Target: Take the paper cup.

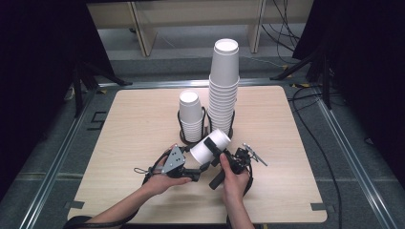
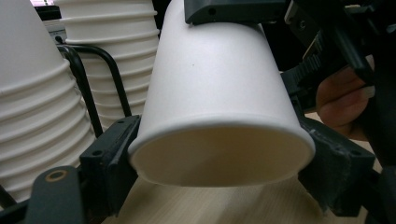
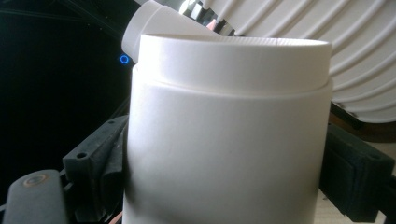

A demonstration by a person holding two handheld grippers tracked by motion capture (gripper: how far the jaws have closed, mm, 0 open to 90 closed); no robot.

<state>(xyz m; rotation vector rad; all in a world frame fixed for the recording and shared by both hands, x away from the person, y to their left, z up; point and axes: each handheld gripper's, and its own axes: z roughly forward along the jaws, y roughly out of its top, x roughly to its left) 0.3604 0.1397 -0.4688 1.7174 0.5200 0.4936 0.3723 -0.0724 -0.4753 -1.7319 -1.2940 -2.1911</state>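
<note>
A: Wooden desk [image 1: 133, 124], then tall cup stack [image 1: 223, 90] at mid-desk, shorter stack [image 1: 191, 117] just left of it.

B: Loose paper cup [image 1: 210, 145] lying tilted in front of tall stack. Left gripper [image 1: 203, 167] clamped on its rim end. Right gripper [image 1: 220, 153] around its body, pads apparently clear.

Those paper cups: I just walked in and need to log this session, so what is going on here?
A person holds a gripper in each hand at a wooden table. Both grippers are at one white paper cup, lifted and tilted in front of two cup stacks in a black wire rack. The left gripper has its fingers clamped on the cup's sides near its open mouth. The right gripper flanks the cup's other end; its grip can't be judged.
</note>
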